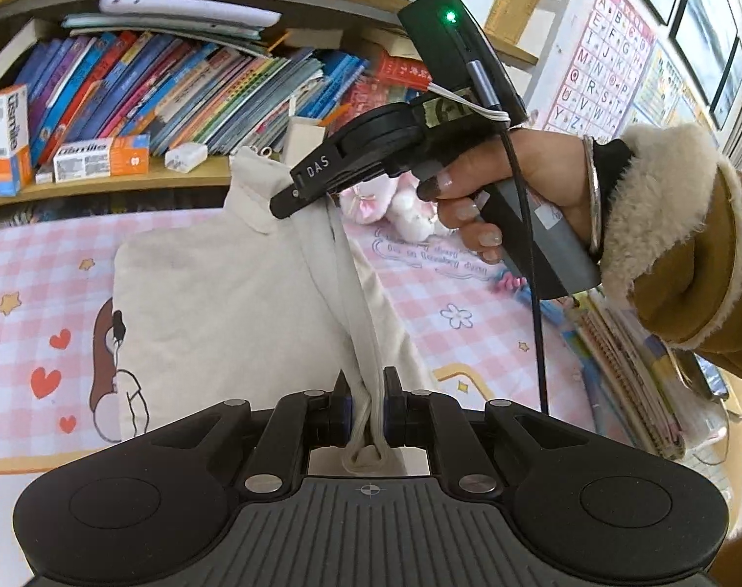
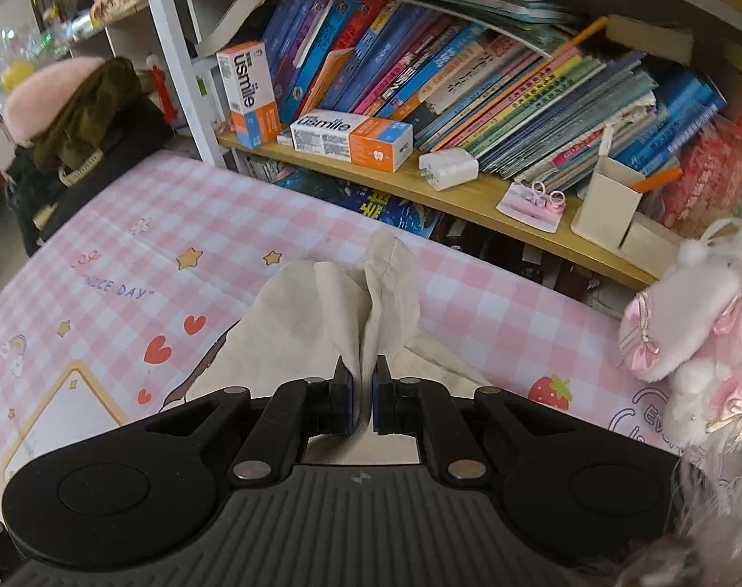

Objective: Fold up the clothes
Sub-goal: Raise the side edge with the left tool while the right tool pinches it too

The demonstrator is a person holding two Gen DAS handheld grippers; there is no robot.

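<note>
The cream garment (image 1: 214, 303) with a cartoon print lies partly on the pink checked bed (image 1: 38, 264), its right side lifted off the sheet. The left gripper (image 1: 366, 411) has its fingers clamped on a bunched ribbed edge of it at six o'clock in its own view. The right gripper (image 2: 363, 401) has its fingers pressed together on another ribbed fold; from the left view it (image 1: 292, 195) holds the cloth up at about twelve o'clock, gripped by the right hand (image 1: 508, 186). Beyond the bed, toward twelve o'clock, a shelf (image 2: 469, 195) carries leaning books (image 2: 469, 78) and toothpaste boxes (image 2: 351, 139). A pink plush toy (image 2: 699, 323) sits at three o'clock.
</note>
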